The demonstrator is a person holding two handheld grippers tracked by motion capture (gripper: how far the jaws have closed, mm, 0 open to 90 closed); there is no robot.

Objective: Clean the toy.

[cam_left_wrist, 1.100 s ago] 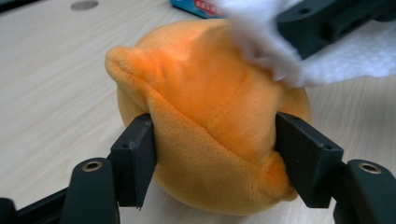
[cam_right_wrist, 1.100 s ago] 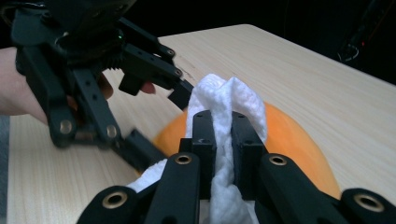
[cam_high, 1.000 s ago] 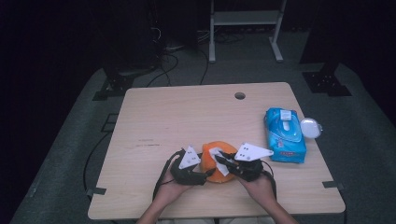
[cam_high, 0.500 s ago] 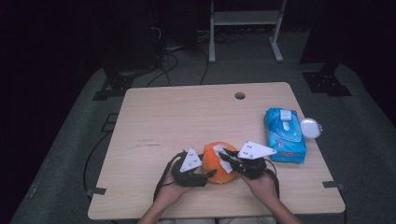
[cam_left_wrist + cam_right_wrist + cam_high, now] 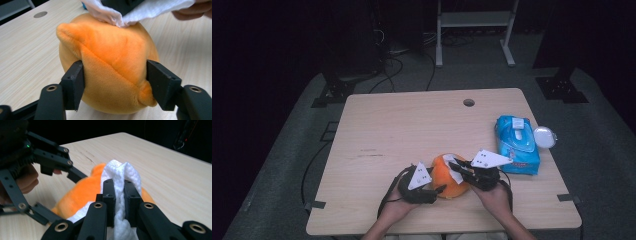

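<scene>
Wiping the orange plush, partway through

My left claw (image 5: 115,85) clamps the orange plush toy (image 5: 110,62) on the counter (image 5: 402,125); my right claw (image 5: 119,187), pinched on a white wipe (image 5: 125,173), rubs its top; the sides look left to wipe.

The high camera hangs above the person's side, looking forward and down over the whole tabletop (image 5: 412,130) from far off. The left hand-held gripper (image 5: 115,82) carries a camera staring close at the orange plush (image 5: 110,62). The right hand-held gripper (image 5: 119,195) carries another, aimed toward eleven o'clock. All three views share that plush, at six o'clock on the tabletop.
</scene>
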